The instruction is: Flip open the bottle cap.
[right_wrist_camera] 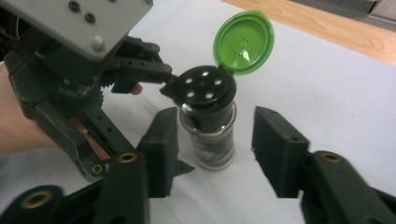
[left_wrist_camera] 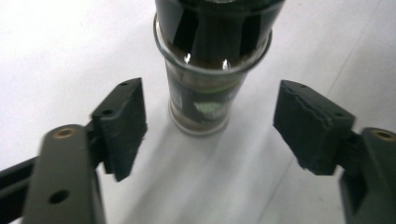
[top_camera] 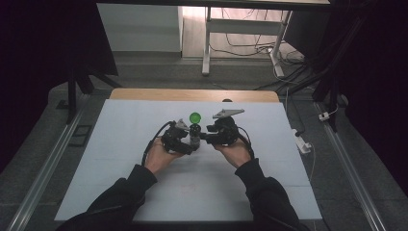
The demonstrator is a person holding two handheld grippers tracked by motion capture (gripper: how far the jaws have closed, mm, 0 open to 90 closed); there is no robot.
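1. Small glass spice jar (right_wrist_camera: 211, 135) with black shaker top and green flip lid (right_wrist_camera: 243, 43) swung open, upright at mid table (top_camera: 120, 168).
2. Left claw (left_wrist_camera: 210, 123) spread, pads apart from the glass on both sides.
3. Right claw (right_wrist_camera: 215, 149) likewise spread around the jar, not pinching.
4. Likely step: release after opening the lid.
5. Next: re-grip the body before tipping, or back both claws away without knocking it.
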